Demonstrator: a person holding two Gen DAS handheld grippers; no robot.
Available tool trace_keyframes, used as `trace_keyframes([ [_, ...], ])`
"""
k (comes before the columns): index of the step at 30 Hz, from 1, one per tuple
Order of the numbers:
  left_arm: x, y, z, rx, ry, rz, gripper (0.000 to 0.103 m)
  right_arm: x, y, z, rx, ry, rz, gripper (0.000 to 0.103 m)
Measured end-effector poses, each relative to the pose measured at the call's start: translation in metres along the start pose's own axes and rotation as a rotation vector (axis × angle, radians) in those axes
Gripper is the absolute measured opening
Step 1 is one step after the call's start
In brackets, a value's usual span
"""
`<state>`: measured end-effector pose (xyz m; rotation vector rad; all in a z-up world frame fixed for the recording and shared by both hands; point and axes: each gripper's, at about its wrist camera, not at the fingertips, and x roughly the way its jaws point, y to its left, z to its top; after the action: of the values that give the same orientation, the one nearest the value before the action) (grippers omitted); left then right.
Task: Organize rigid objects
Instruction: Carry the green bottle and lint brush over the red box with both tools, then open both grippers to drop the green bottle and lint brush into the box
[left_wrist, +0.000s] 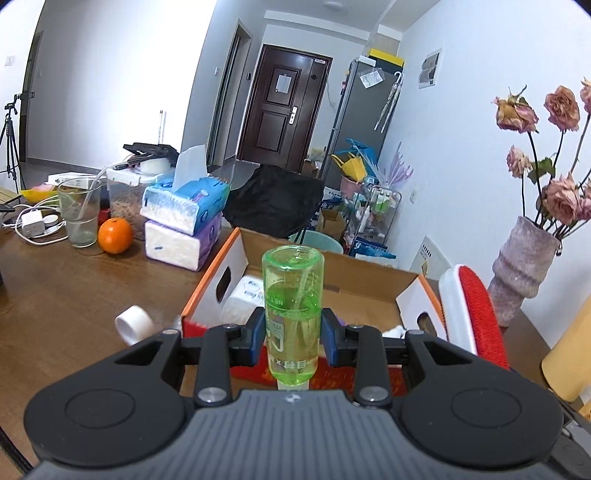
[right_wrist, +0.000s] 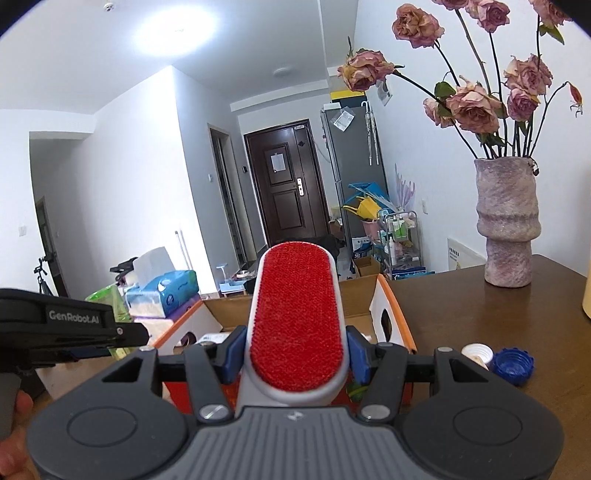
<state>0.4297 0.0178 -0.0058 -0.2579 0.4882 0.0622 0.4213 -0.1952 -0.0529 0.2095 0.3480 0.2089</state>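
Note:
My left gripper (left_wrist: 293, 338) is shut on a clear green bottle (left_wrist: 293, 295) with liquid in it, held upside down above the near edge of an open cardboard box (left_wrist: 369, 273). My right gripper (right_wrist: 295, 350) is shut on a white lint brush with a red pad (right_wrist: 297, 321), held upright in front of the same box (right_wrist: 384, 295). The lint brush also shows at the right in the left wrist view (left_wrist: 476, 314). The left gripper's side shows at the left in the right wrist view (right_wrist: 74, 325). A white pack (left_wrist: 243, 299) lies inside the box.
On the brown table (left_wrist: 74, 295) stand a white cap (left_wrist: 133, 325), an orange (left_wrist: 115, 235), a glass (left_wrist: 79, 212) and stacked tissue packs (left_wrist: 184, 221). A vase of dried roses (right_wrist: 506, 221) stands at the right, with a white cap (right_wrist: 476, 354) and a blue cap (right_wrist: 513, 365) near it.

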Motion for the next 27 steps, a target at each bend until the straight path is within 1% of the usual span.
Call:
trace_keyframes([
  [6, 0.017, -0.006, 0.011, -0.008, -0.003, -0.010, 0.032, 0.025, 0.002, 0.011, -0.001, 0.006, 0.000, 0.055],
  [18, 0.063, -0.014, 0.034, -0.010, -0.013, -0.011, 0.032, 0.079, -0.004, 0.028, 0.007, 0.056, -0.015, 0.055],
  [27, 0.105, -0.015, 0.047, 0.001, 0.018, 0.009, 0.032, 0.123, -0.007, 0.039, -0.004, 0.102, -0.028, 0.055],
])
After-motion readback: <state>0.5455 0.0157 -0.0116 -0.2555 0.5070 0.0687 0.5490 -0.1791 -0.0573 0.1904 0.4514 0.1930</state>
